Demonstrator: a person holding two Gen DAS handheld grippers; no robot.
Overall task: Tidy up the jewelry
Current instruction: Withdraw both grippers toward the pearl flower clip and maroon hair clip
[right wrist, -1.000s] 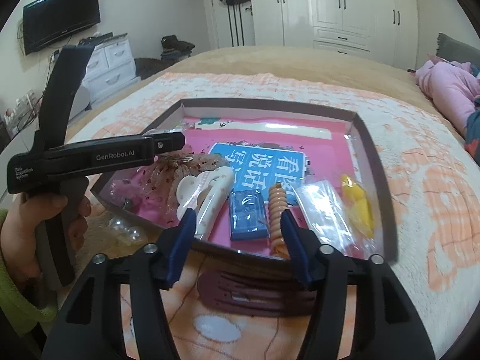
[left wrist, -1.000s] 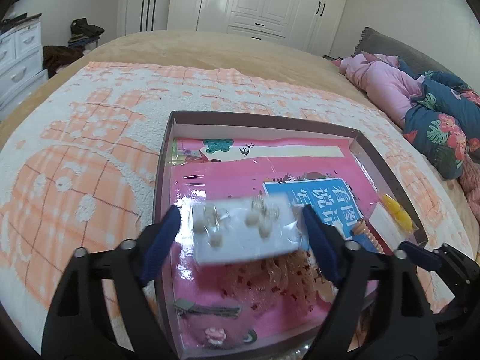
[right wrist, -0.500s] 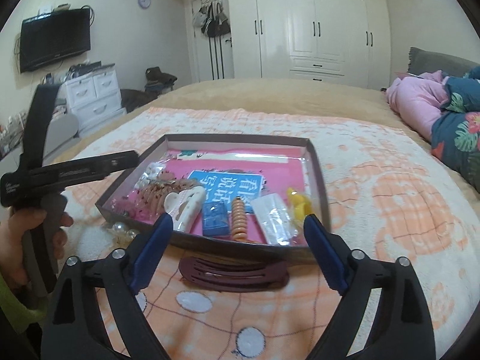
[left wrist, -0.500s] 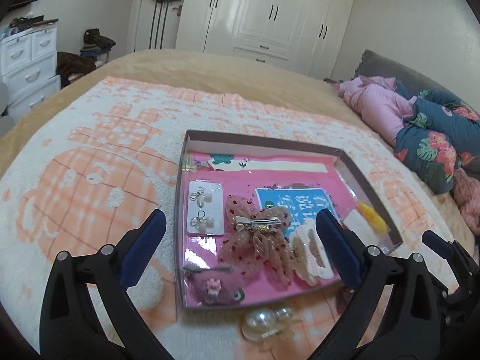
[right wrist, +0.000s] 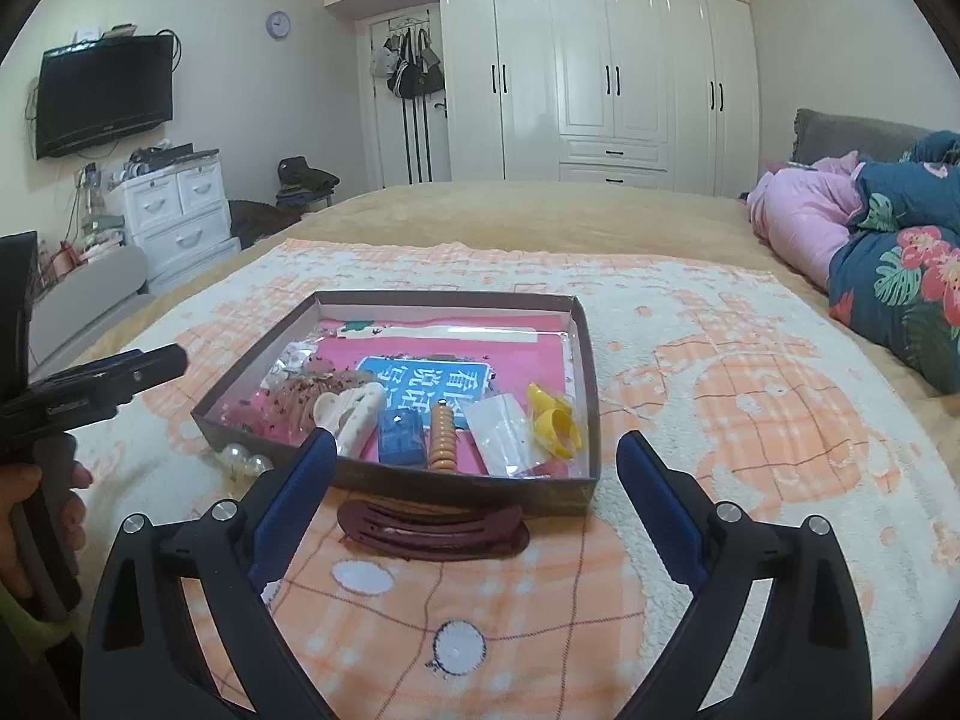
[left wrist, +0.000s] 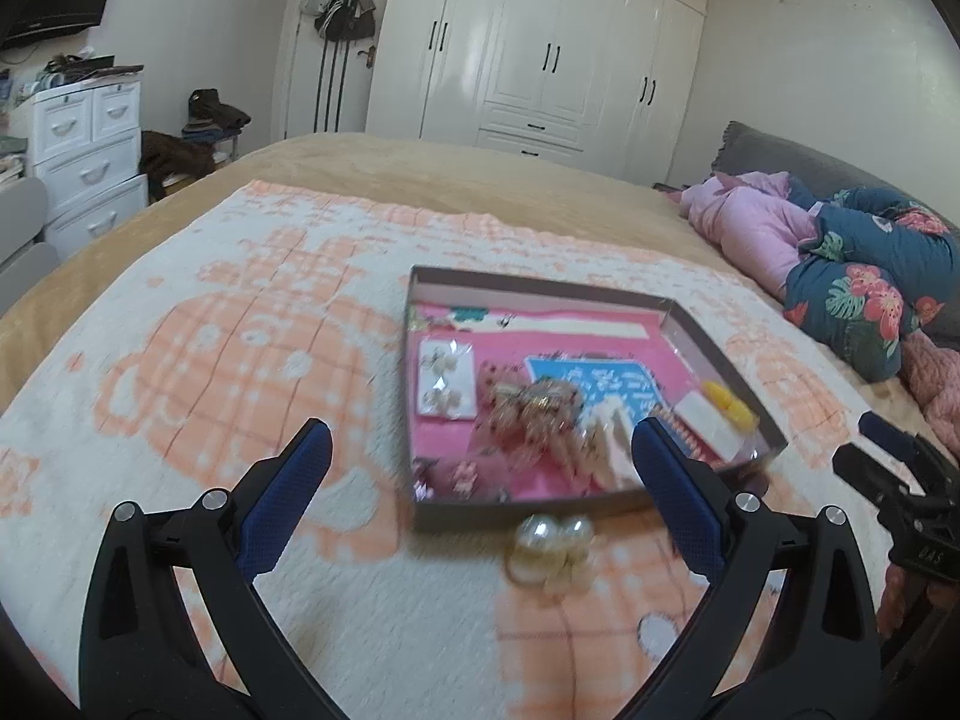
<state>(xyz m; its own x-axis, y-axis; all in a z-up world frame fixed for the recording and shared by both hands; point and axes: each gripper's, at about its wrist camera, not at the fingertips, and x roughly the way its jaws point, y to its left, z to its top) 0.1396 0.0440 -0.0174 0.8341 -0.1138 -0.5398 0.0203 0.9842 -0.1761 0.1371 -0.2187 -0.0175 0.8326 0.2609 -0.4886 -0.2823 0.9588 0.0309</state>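
A shallow brown box (left wrist: pixel 540 291) with a pink floor lies on the orange-and-white blanket. Inside are a white earring card (left wrist: pixel 445 378), a sheer bow clip (left wrist: pixel 528 414), a white claw clip (right wrist: pixel 351 414), a blue box (right wrist: pixel 399 435), an orange spiral tie (right wrist: pixel 443 438), a clear bag (right wrist: pixel 501 432) and yellow pieces (right wrist: pixel 555 417). A pearl hair tie (left wrist: pixel 555 546) and a dark red hair clip (right wrist: pixel 432 531) lie on the blanket before the box. My left gripper (left wrist: pixel 480 429) is open and empty. My right gripper (right wrist: pixel 477 438) has its jaws opening, nothing between them.
Pink and floral bedding (right wrist: pixel 888 222) is piled at the right of the bed. White wardrobes (right wrist: pixel 600 60) stand behind, white drawers (right wrist: pixel 174 210) and a wall TV (right wrist: pixel 102 96) at the left. A hand (right wrist: pixel 54 516) holds the left gripper's handle.
The left gripper let go of the earring card, which now lies in the box's left part. Both grippers drew back from the box and rose, their jaws wider.
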